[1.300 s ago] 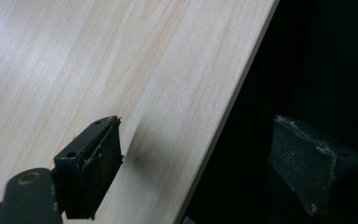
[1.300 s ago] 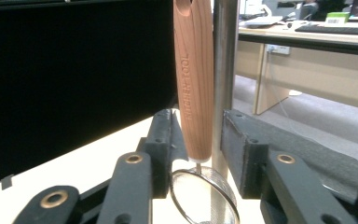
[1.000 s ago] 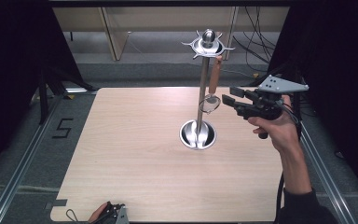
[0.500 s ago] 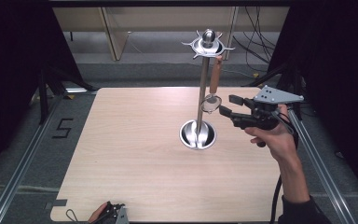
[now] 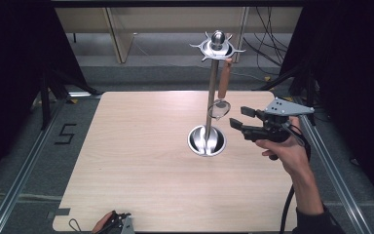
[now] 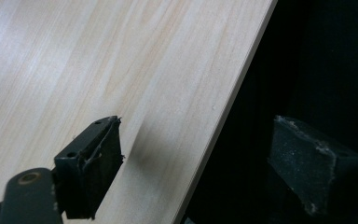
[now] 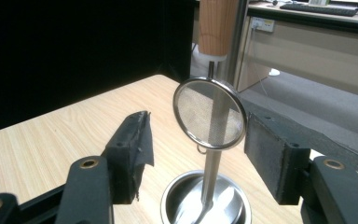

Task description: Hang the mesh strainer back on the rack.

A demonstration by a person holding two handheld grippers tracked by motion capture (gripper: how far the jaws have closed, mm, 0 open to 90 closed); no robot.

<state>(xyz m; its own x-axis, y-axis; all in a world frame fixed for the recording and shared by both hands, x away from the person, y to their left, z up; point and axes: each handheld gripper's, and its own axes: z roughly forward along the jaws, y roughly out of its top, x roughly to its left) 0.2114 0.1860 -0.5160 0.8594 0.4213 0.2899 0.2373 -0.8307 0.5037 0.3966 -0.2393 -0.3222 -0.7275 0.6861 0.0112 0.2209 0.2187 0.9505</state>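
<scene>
Here, a metal stand (image 5: 209, 97) rises from its round base (image 5: 207, 140) on the wooden table (image 5: 141, 161), with a small mesh strainer (image 5: 219, 108) hanging by its wooden handle (image 5: 224, 78) beside the pole. The right gripper (image 5: 239, 117) sits just right of the strainer, jaws wide apart and empty. The left gripper (image 5: 119, 222), at the table edge nearest the person, well apart from the stand, is likewise spread open, holding nothing.

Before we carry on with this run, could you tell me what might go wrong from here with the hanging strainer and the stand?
1. The open right gripper is close to the mesh strainer, which hangs freely from the stand's top ring; a nudge could swing it out of the jaws.
2. The stand is tall on a small round base, so a sideways pull might tip it.
</scene>
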